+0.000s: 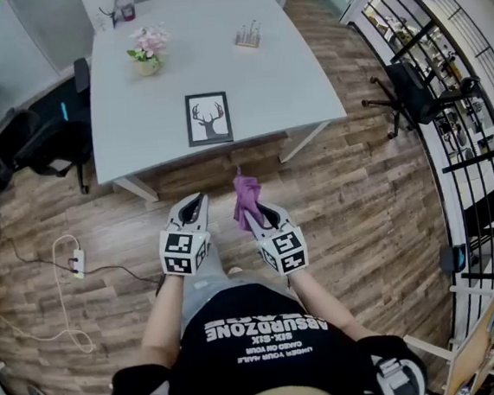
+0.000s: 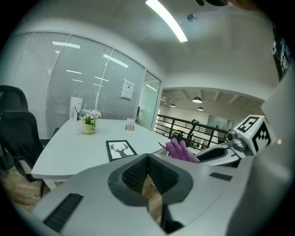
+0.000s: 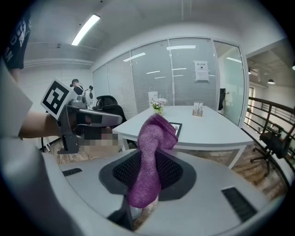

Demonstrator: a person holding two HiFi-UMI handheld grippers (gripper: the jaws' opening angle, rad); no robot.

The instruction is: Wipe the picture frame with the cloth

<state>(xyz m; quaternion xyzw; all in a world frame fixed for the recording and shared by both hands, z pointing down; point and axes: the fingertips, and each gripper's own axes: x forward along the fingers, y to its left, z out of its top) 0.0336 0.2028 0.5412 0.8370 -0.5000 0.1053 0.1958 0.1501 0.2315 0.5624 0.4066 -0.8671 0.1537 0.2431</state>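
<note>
Right gripper [image 1: 264,213]: jaws clamped on the purple cloth [image 1: 245,198], which sticks up past them. Left gripper [image 1: 195,208]: jaws together, nothing between. Picture frame [image 1: 208,118] lies flat on the table [image 1: 287,67] at 12 o'clock; flower pot [image 1: 146,56] stands beyond, at 11 o'clock.

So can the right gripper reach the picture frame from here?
Probably, after a step forward: the right gripper, shut on the purple cloth, hangs short of the table, and nothing blocks the picture frame.
</note>
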